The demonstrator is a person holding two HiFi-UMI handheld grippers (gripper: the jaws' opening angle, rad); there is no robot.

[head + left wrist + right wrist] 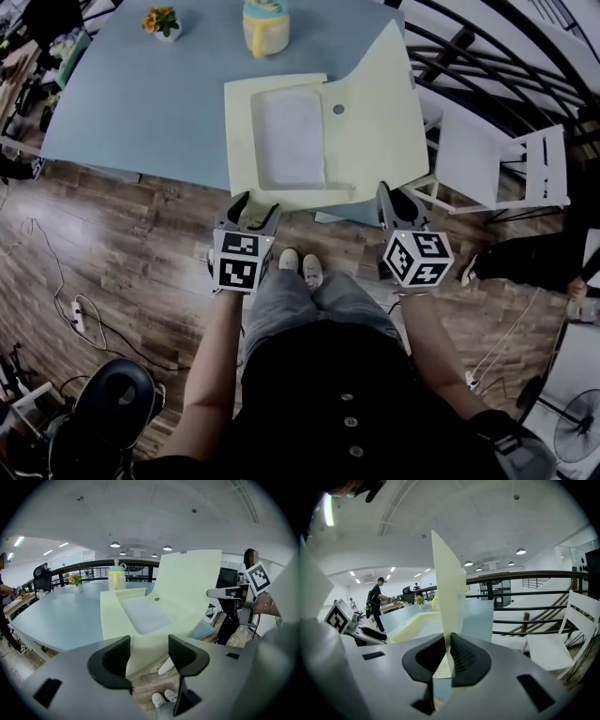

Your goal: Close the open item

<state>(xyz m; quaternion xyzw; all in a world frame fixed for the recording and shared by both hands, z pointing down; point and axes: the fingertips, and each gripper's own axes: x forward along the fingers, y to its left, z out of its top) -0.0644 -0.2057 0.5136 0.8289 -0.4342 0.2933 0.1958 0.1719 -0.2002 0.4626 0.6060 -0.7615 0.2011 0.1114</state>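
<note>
The pale yellow flat hinged box (pixel 242 141) lies open at the near edge of the blue-grey counter (pixel 122 94), directly in front of the person.

**Orientation**
- The tray (pixel 286 131) lies flat on the left. Its rectangular recess has its long axis running away from the person.
- The hinge line runs the same way, along the tray's right side.
- The lid (pixel 380 112) rises from the hinge and leans out to the right, over the counter's right end. Its inner face is turned up and toward the tray.
- A small round mark sits on the lid near the hinge.
- Opened out, the box is longest from left to right.

**Right tongs**
- The right tongs (pixel 389 195) meet the lid at its near corner.
- In the right gripper view the lid (pixel 447 597) stands edge-on as a thin upright sheet between the jaws of the right tongs (pixel 447 656).
- Both pads are closed against the lid, with only the sheet's thickness between them.

**Left tongs**
- The left tongs (pixel 258 204) hover just in front of the tray's near edge.
- In the left gripper view the left tongs (pixel 149 651) stand wide apart with nothing between the pads. The box (pixel 112 620) lies beyond them, not touched.

**Other items**
- A yellow lidded jug (pixel 265 28) and a small potted flower (pixel 162 21) stand at the far side of the counter, well apart from the box.
</note>
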